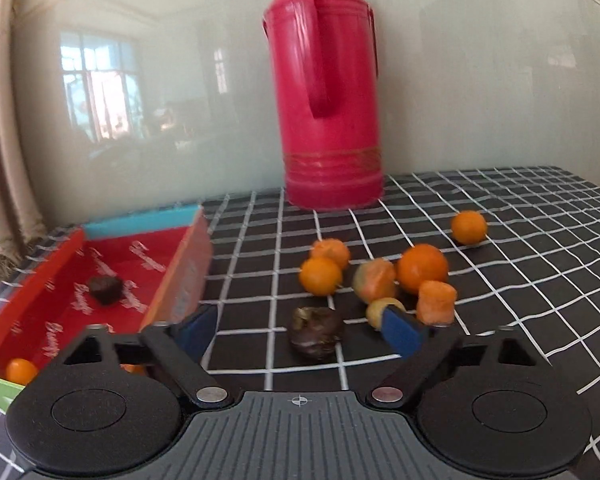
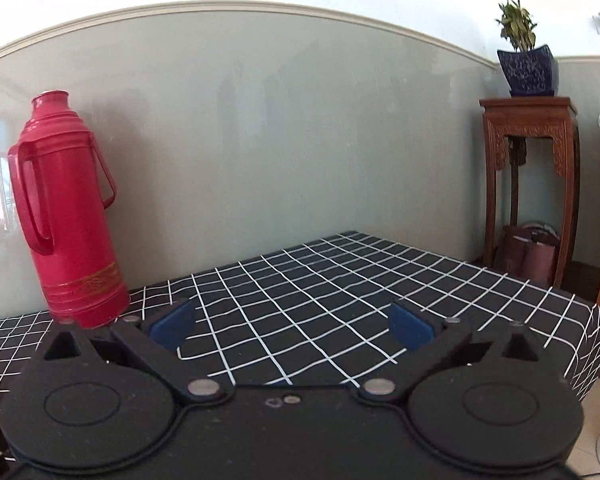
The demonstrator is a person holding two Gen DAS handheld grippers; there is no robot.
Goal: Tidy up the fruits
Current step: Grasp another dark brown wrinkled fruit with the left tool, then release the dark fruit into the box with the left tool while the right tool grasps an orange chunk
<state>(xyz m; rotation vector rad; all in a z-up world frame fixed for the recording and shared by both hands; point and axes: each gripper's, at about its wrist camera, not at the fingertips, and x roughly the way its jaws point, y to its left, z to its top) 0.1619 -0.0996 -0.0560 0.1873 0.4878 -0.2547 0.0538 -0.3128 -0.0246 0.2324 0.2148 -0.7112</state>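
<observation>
In the left wrist view my left gripper (image 1: 300, 326) is open, its blue pads wide apart, with a dark brown fruit (image 1: 315, 332) lying on the cloth between them. Beyond it lie several orange fruits (image 1: 423, 268), a yellowish one (image 1: 380, 310) by the right pad, and a lone orange fruit (image 1: 468, 227) further right. A red box (image 1: 56, 280) at the left holds a dark fruit (image 1: 106, 289) and a small orange fruit (image 1: 20, 371). In the right wrist view my right gripper (image 2: 292, 328) is open and empty above the checked cloth.
A tall red thermos (image 1: 328, 92) stands at the back against the wall; it also shows in the right wrist view (image 2: 66, 216). The black-and-white checked tablecloth (image 2: 340, 280) ends at a right edge. A wooden stand (image 2: 530, 184) with a potted plant (image 2: 524, 56) stands beyond the table.
</observation>
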